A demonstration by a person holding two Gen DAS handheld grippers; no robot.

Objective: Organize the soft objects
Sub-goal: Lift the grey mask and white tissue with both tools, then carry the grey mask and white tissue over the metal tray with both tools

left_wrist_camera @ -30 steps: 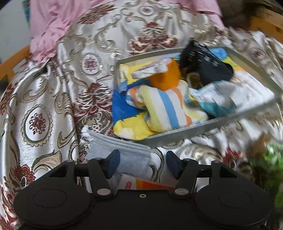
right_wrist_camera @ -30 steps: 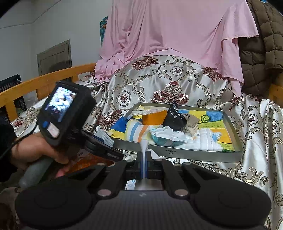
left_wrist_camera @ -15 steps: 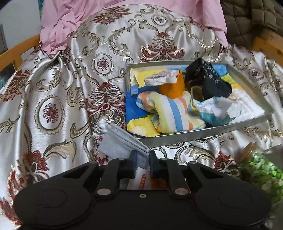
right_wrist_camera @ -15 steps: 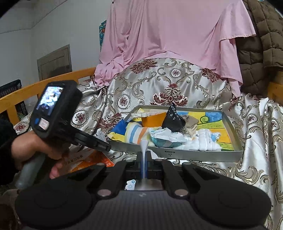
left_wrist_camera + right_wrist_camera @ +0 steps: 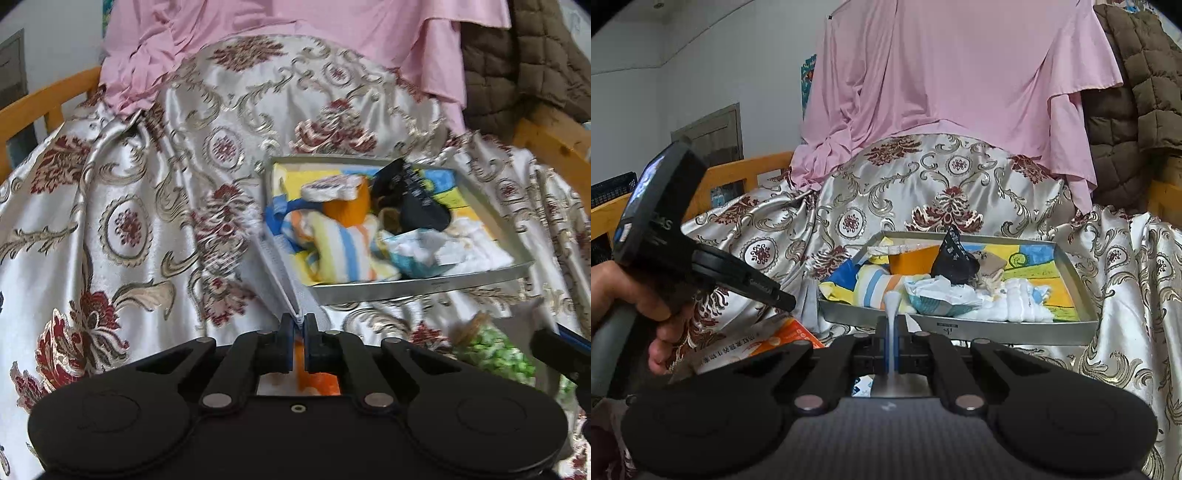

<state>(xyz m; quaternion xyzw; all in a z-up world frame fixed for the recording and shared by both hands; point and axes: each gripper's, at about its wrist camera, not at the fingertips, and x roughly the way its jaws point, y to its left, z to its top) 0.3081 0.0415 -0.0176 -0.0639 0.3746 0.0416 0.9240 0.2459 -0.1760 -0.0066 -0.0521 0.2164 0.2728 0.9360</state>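
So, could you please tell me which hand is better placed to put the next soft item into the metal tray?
Left. Its tongs are shut on the grey face mask, which already reaches the metal tray near its left rim. The right tongs are shut on a thin white packet edge.
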